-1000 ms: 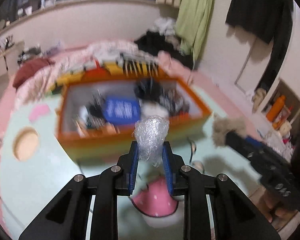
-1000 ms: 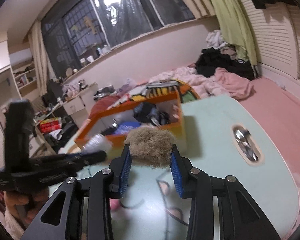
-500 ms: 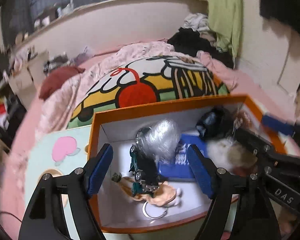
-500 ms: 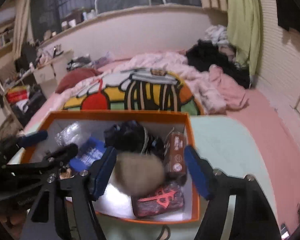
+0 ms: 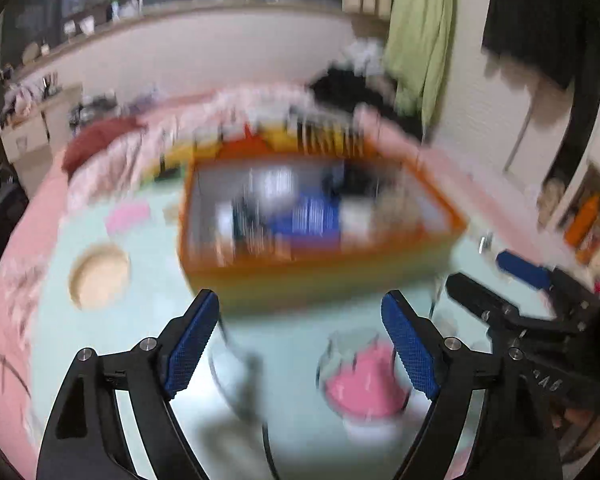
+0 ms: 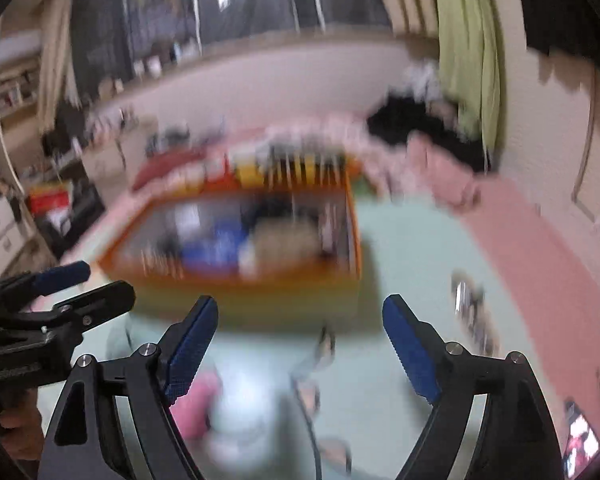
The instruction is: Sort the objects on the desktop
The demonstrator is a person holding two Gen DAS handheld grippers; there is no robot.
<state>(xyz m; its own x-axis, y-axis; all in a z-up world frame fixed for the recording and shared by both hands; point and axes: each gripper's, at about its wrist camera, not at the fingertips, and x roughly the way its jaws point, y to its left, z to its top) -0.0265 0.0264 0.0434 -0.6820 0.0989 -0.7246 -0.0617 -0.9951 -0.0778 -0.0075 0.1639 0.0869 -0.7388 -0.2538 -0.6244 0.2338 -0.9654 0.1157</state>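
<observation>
Left wrist view shows the left gripper (image 5: 300, 336) spread wide and empty, the orange box (image 5: 320, 268) upper centre beyond its tips, and a blurred pink thing (image 5: 364, 384) low between them; the right gripper (image 6: 300, 340), equally spread and empty, sits no nearer

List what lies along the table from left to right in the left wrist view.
Round tan cutout in the table → pink patch → orange box → the right gripper, open, coming in from the right edge. All of it is motion-blurred.
</observation>
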